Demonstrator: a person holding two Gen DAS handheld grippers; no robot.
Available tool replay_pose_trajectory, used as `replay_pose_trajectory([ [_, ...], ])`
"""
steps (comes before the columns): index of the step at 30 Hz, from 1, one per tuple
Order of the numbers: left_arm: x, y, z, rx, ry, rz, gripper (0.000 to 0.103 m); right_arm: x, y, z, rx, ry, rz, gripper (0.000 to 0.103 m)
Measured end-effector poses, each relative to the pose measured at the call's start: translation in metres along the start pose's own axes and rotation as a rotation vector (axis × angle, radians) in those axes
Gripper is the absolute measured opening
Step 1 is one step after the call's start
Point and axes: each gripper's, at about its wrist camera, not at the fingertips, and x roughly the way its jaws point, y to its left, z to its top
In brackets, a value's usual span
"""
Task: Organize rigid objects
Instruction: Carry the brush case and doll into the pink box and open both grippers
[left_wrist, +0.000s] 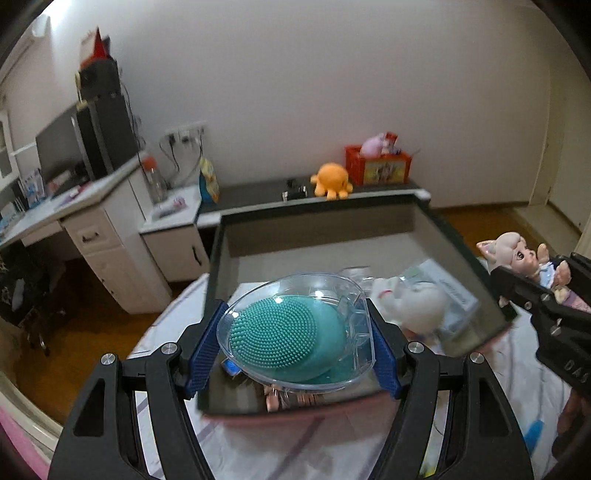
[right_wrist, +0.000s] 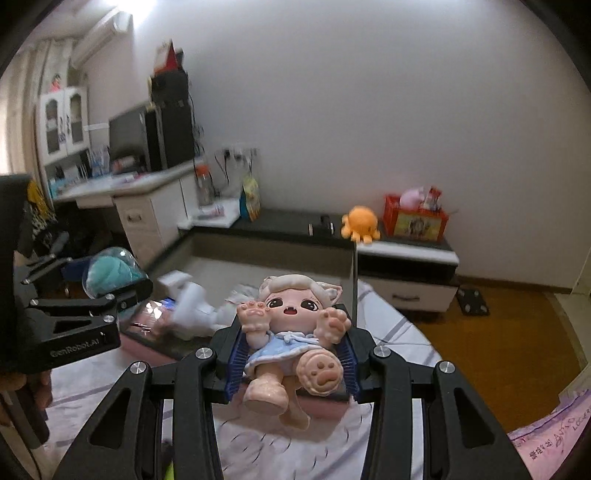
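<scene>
Above the striped bedsheet (left_wrist: 332, 443), left hand-held gripper (left_wrist: 295, 343) clamping a cased brush (left_wrist: 288, 332), right hand-held gripper (right_wrist: 295, 354) a doll (right_wrist: 291, 332).

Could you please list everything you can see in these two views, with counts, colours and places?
Clear case with teal bristled brush: one, held in the left tongs.
Doll: one, pale hair, blue dress, held in the right tongs.
Grey bin: one, on the bed, holding a white plush toy.
Orange octopus plush: one, on the dark shelf.
Red box: one, beside the octopus.
Left tongs: black, blue pads.
Right tongs: black, blue pads.
</scene>
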Motion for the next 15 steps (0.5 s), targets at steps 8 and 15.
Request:
replay_pose_trajectory([
  [8, 0.037, 0.000, 0.003, -0.004, 0.029, 0.030, 0.078, 0.049, -0.012, -0.005, 0.017, 0.085, 0.022, 0.046],
  [15, 0.007, 0.010, 0.007, -0.023, -0.047, 0.057, 0.097, 0.025, -0.019, 0.003, 0.052, 0.018, 0.023, 0.081],
])
